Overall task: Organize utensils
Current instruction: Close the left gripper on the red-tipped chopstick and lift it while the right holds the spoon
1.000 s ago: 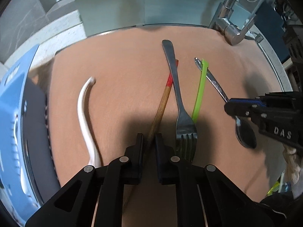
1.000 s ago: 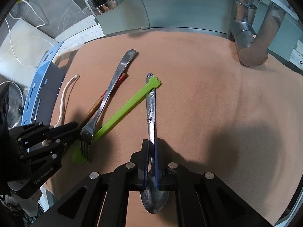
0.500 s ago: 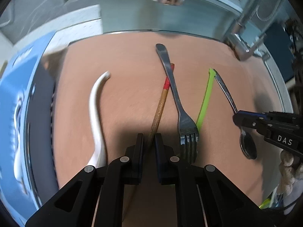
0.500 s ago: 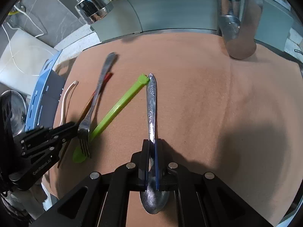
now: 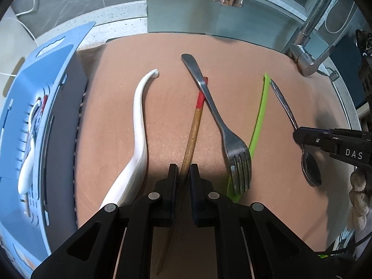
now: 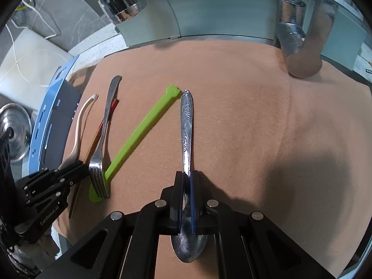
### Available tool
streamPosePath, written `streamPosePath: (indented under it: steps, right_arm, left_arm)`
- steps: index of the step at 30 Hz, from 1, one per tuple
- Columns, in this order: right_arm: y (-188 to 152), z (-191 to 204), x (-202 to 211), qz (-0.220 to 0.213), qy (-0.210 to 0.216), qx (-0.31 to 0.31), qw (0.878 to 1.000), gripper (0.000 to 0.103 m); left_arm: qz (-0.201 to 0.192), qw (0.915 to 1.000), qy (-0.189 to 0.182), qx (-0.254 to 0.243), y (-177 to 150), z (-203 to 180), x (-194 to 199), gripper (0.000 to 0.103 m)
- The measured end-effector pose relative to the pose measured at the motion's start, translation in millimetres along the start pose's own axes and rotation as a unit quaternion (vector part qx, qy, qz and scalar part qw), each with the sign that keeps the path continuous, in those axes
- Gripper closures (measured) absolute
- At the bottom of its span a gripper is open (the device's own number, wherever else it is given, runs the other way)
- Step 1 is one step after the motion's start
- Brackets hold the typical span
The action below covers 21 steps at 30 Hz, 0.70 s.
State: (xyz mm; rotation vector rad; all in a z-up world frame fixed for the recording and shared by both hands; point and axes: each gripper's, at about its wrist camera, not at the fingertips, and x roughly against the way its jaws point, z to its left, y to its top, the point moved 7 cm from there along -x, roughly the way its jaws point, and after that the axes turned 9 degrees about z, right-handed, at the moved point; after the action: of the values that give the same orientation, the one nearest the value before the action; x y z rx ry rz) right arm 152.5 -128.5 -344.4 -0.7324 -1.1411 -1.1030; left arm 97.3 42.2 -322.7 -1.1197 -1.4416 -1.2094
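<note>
Left wrist view: nearest the lens, the left gripper (image 5: 181, 174) is clenched on the wooden chopstick (image 5: 191, 137), its jaws pinching the shaft partway along so the red-banded far end stays free and the near tip runs back under the tool. Just left of it lies the white spoon (image 5: 139, 125), bowl near and curved handle reaching away. Just right lies the fork (image 5: 223, 130), tines near, its handle crossing over the chopstick's red tip, which may drag on a lift. Under the fork's tines rests the green spoon (image 5: 260, 121), handle running far. Further right, the right gripper (image 5: 300, 137) grasps the metal spoon (image 5: 310, 169) at its neck.

In the right wrist view that grip is plain: the right gripper (image 6: 186, 176) is closed on the metal spoon (image 6: 187, 125) just above the bowl, a hold near the heavy end that should keep the long patterned handle from swinging. All utensils lie on a tan mat (image 5: 162, 65) covering the sink, probably a soft, level sorting surface. At far left stands the blue utensil holder (image 5: 34, 107), already holding some pieces, seemingly the destination. Beyond the mat rise the faucet (image 6: 295, 32) and spray head (image 6: 121, 2).
</note>
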Motion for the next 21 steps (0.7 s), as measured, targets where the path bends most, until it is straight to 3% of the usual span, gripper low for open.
streamPosePath:
  steps: [8,11,21]
  right_arm:
    - [5.3,4.7,-3.5,0.004,-0.012,0.014,1.0,0.098]
    - [5.2,5.0,-3.5,-0.002,-0.014,0.018,1.0,0.098]
    - [4.0,1.8,-1.0,-0.019,-0.002,0.012,1.0,0.098]
  left_arm:
    - [0.003,0.999,0.026,-0.037,12.0,-5.9,-3.5,0.091]
    - [-0.003,0.9979,0.034,-0.055,14.2,-10.2,-4.3,0.095]
    - [-0.033,0.9994,-0.002,-0.013,6.2,-7.1,2.1,0.096]
